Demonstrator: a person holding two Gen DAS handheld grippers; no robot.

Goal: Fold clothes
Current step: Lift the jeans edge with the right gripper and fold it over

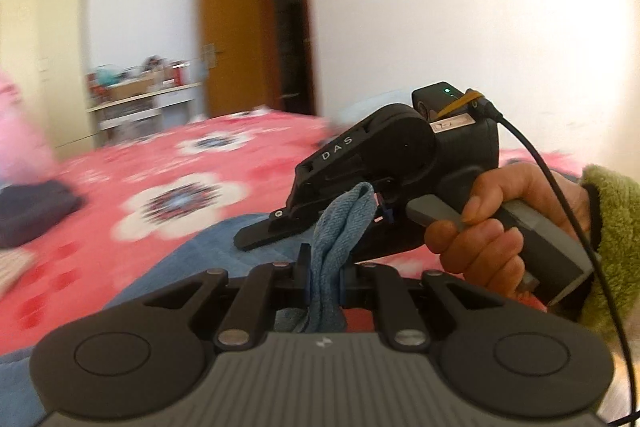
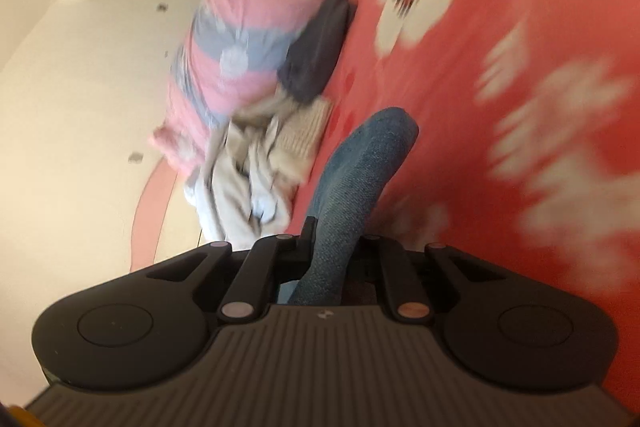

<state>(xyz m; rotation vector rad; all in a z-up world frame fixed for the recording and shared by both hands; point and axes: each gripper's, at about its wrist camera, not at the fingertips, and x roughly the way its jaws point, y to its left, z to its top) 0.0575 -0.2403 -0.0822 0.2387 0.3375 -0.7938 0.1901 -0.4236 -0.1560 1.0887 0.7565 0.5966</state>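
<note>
Left wrist view: left gripper (image 1: 320,267) is clamping a bunched fold of blue cloth (image 1: 326,267), jaws drawn narrow around it. The cloth is running up from between the jaws to the right gripper (image 1: 320,223), which is pinching the upper end of the same fold, its jaws closed on it. A hand (image 1: 492,223) in a green fleece sleeve (image 1: 612,251) is squeezing that gripper's grey trigger handle; a black cable (image 1: 560,195) is trailing from its top. More of the blue cloth is lying spread on the bed (image 1: 160,167) below both grippers, over a red cover with white flowers. A dark folded garment (image 1: 36,211) is sitting at the bed's left edge, well apart from the cloth. A brown door (image 1: 236,27) is standing open behind the bed, with a cream wardrobe (image 1: 44,67) and a cluttered shelf (image 1: 140,95) to its left.

Right wrist view: camera is rolled sideways and the scene is blurring. Right gripper (image 2: 326,259) is holding the blue cloth (image 2: 360,167), which is arching out forward from between the narrow jaws. Bed (image 2: 540,27) is filling the right side. A clothes pile (image 2: 260,87) is resting along the bed's edge: pink striped piece, dark piece, beige and white pieces, near the cloth but not touching it.
</note>
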